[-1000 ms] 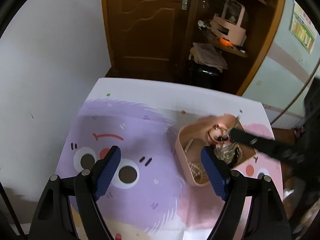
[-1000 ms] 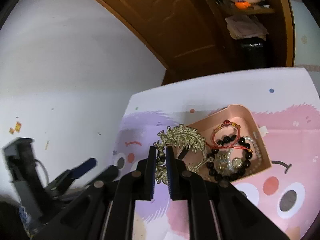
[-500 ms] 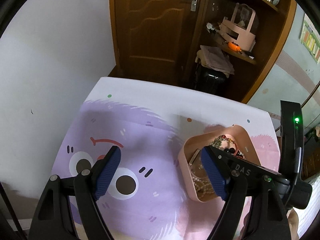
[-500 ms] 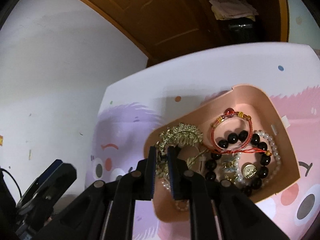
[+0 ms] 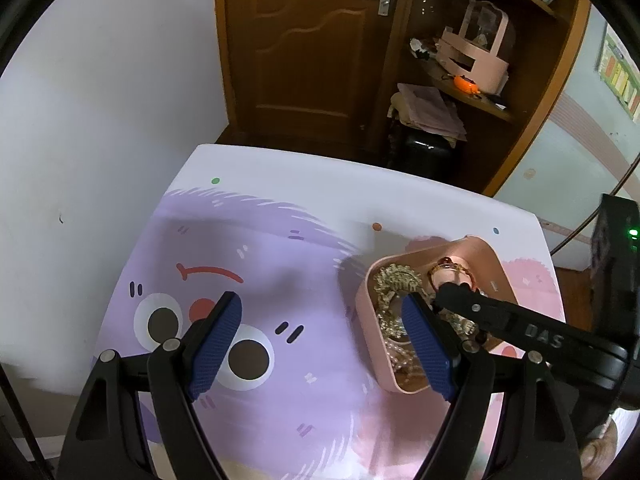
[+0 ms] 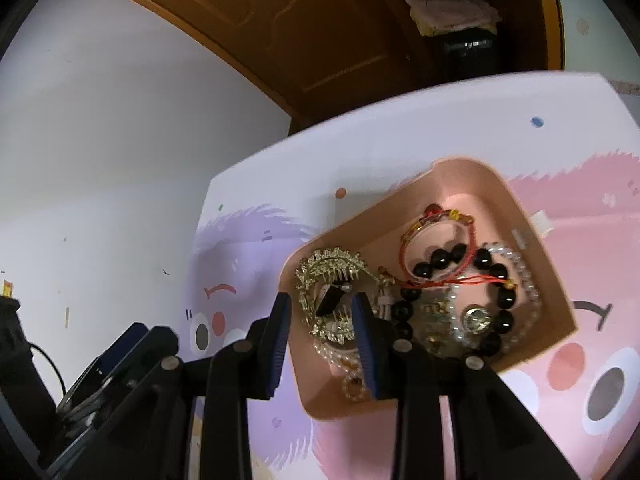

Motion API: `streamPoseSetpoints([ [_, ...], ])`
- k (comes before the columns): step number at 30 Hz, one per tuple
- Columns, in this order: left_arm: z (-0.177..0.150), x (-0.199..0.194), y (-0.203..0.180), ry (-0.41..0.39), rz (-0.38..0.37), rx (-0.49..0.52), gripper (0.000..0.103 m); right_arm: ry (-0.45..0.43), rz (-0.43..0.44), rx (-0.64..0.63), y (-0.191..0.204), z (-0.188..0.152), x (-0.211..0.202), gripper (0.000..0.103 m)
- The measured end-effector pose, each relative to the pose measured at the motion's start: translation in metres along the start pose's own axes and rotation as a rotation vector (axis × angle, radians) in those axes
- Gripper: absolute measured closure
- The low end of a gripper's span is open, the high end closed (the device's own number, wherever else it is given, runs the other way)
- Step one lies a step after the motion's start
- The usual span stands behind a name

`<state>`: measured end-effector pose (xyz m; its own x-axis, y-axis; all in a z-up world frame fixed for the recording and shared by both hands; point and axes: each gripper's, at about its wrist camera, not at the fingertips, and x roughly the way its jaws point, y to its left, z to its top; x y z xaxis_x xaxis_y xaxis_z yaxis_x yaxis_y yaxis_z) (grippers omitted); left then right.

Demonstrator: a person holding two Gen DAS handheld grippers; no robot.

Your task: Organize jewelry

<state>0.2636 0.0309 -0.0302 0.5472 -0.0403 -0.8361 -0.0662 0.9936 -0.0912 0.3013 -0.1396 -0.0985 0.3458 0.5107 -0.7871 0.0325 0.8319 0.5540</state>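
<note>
The left gripper [image 5: 322, 334] hangs over the purple half of the mat [image 5: 248, 248], its blue-padded fingers [image 5: 216, 332] spread wide with nothing between them. The right gripper [image 6: 320, 330] reaches down into the pink tray [image 6: 472, 168] from the near right side; its fingers [image 6: 278, 330] stand parted around the gold leaf hair comb [image 6: 328, 268], which lies loose in the tray's left end, and they grip nothing.

The tabletop is covered by a cartoon mat, a purple furry face on the left and a pink one on the right, with a white band along the far edge. Beyond the far edge stand a brown wooden door [image 5: 304, 40] and open wooden shelves [image 5: 476, 92] holding a pink caddy [image 5: 476, 56]; a white wall [image 5: 100, 100] runs along the left.

The tray sits toward the right edge of the tabletop, on the seam between the two faces. Beside the comb it holds a red string bracelet [image 6: 436, 240], a black bead bracelet [image 6: 496, 276] and a clear bead strand [image 6: 524, 276], overlapping in a heap.
</note>
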Motion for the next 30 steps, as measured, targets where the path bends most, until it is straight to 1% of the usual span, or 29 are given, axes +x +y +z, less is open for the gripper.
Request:
streamPoseSetpoints([
  [3, 0.000, -0.005, -0.003, -0.003, -0.010, 0.005, 0.022, -0.025, -0.009, -0.025, 0.002, -0.005, -0.016, 0.071],
  [7, -0.003, -0.015, -0.010, -0.011, -0.022, 0.018, 0.022, -0.037, -0.038, -0.054, 0.004, -0.011, -0.033, 0.071],
  [12, -0.009, -0.035, -0.020, -0.022, -0.040, 0.046, 0.022, -0.065, -0.106, -0.091, 0.009, -0.021, -0.056, 0.071],
  [14, -0.013, -0.042, -0.024, -0.026, -0.047, 0.059, 0.021, -0.064, -0.155, -0.105, 0.011, -0.028, -0.065, 0.071],
  [17, -0.025, -0.055, -0.027, -0.034, -0.050, 0.079, 0.013, -0.065, -0.213, -0.131, 0.016, -0.040, -0.074, 0.071],
  [18, -0.028, -0.059, -0.028, -0.037, -0.051, 0.084, 0.012, -0.070, -0.235, -0.143, 0.017, -0.045, -0.078, 0.071],
  [22, -0.048, -0.075, -0.028, -0.036, -0.063, 0.099, 0.008, -0.087, -0.270, -0.153, 0.020, -0.066, -0.093, 0.071],
  [24, -0.060, -0.082, -0.027, -0.040, -0.058, 0.101, 0.003, -0.097, -0.282, -0.152, 0.020, -0.077, -0.098, 0.071],
  [27, -0.076, -0.092, -0.026, -0.050, -0.041, 0.113, 0.002, -0.111, -0.325, -0.161, 0.019, -0.099, -0.103, 0.071],
  [30, -0.091, -0.099, -0.023, -0.048, -0.034, 0.112, 0.002, -0.099, -0.349, -0.143, 0.015, -0.117, -0.106, 0.071],
])
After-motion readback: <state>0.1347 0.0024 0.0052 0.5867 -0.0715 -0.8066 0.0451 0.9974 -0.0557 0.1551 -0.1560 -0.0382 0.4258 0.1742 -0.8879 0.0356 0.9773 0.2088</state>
